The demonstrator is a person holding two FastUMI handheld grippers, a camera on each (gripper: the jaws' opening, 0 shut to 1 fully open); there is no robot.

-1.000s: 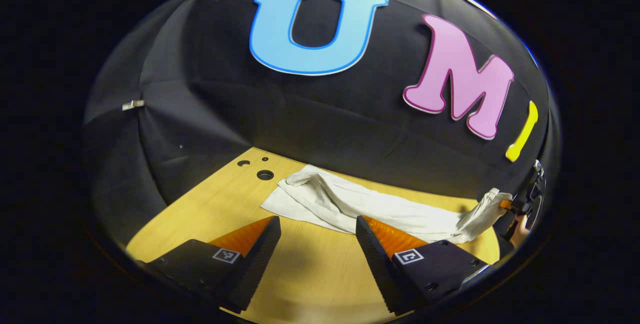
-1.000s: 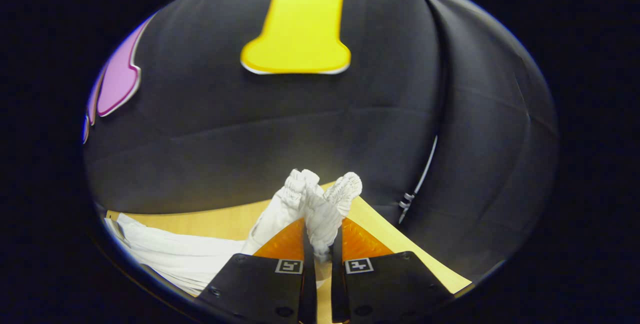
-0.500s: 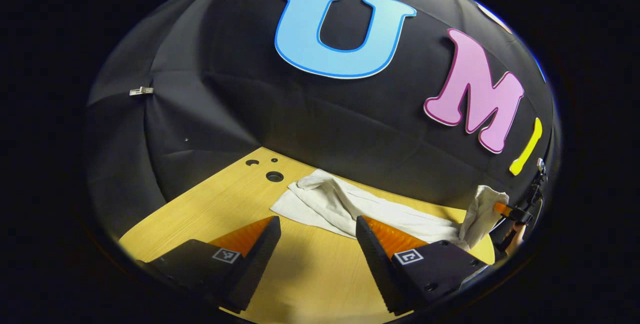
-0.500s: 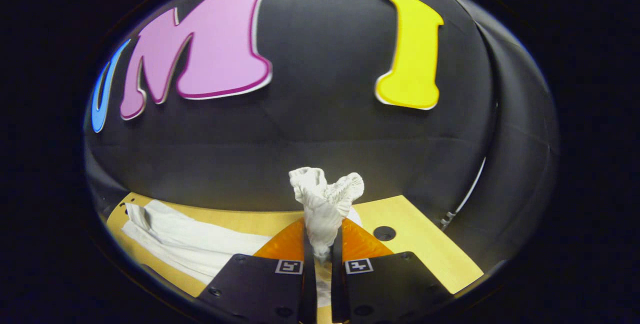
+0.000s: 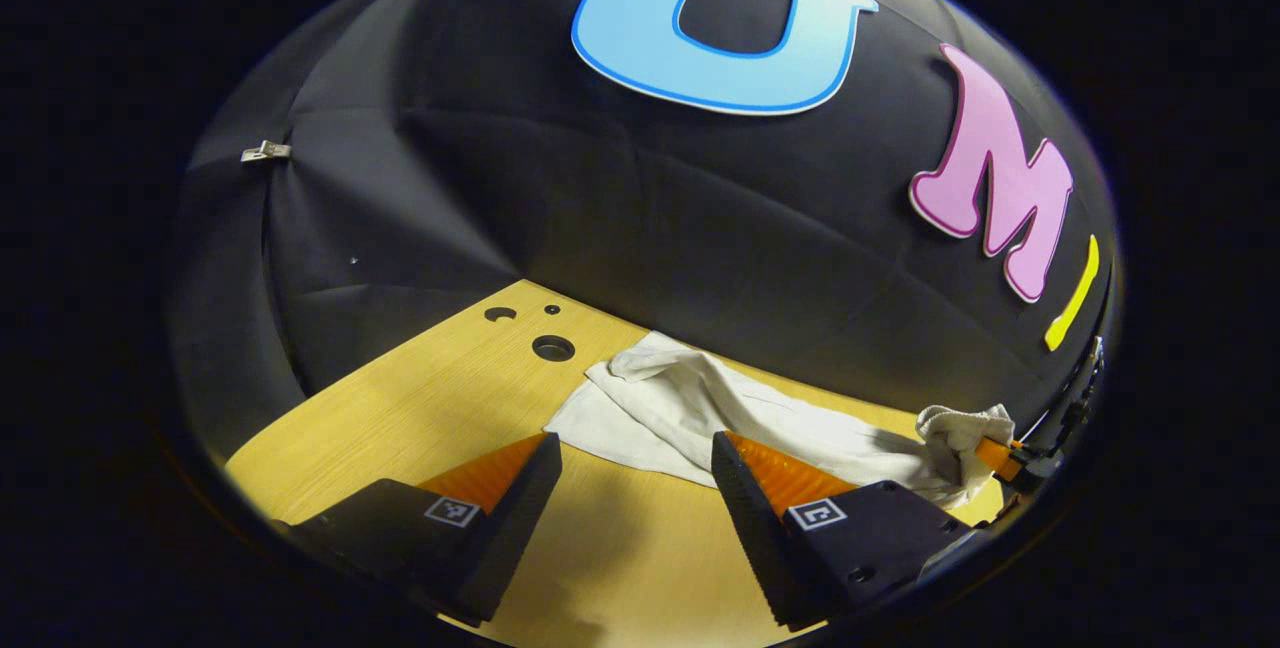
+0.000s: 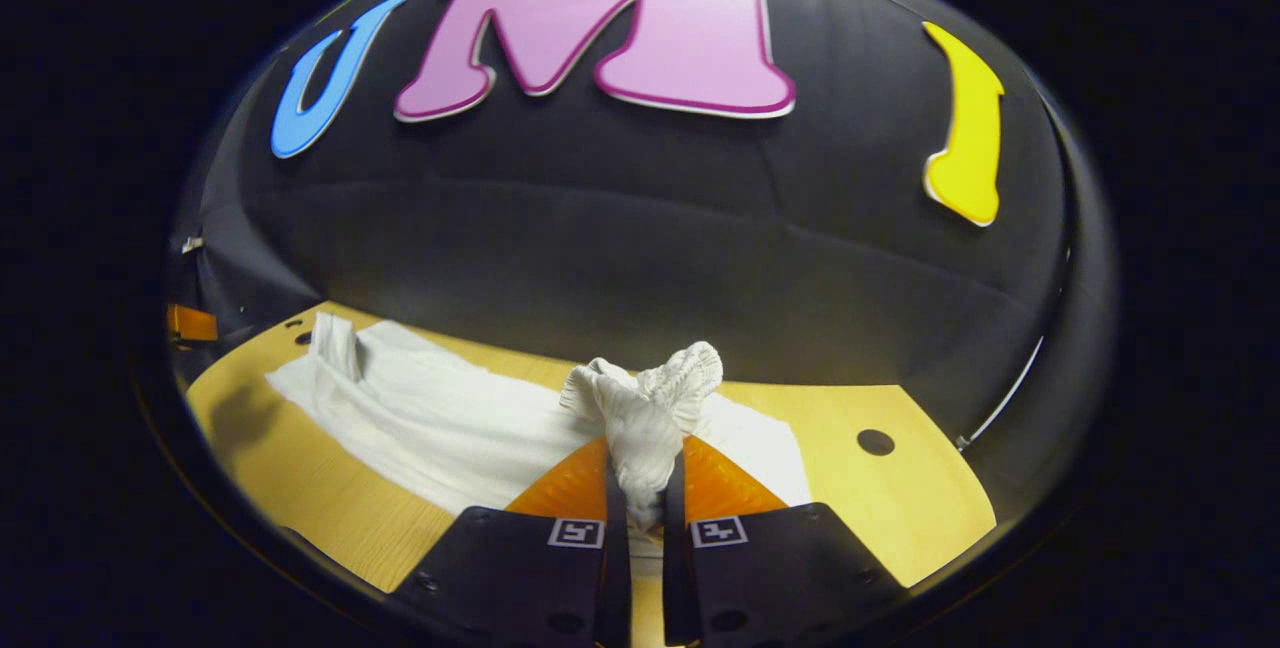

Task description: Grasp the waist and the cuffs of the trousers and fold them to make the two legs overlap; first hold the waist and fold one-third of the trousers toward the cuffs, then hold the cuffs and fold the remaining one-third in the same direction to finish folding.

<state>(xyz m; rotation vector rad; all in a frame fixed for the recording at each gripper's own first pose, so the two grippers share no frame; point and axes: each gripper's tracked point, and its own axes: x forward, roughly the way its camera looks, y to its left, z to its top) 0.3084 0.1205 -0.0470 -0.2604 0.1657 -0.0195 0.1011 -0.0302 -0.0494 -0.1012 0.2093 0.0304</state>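
1. While the right gripper (image 6: 640, 513) pinches a bunched, elasticated end of the white trousers (image 6: 440, 423) between both fingers, the cloth puffs up just above its tips, so the grip is firm enough to carry that end.
2. From that pinch the trousers trail away to the gripper's left, lying flat along the wooden table (image 6: 880, 518); only the clamped end is raised.
3. Over in the left gripper view, the left gripper (image 5: 635, 483) hangs with its fingers well apart and nothing between them, just short of the near end of the trousers (image 5: 690, 408).
4. That spread looks like readiness to take the near end.
5. Far to its right, the raised end sits bunched in the other gripper's hold, so the fold is probably only starting.
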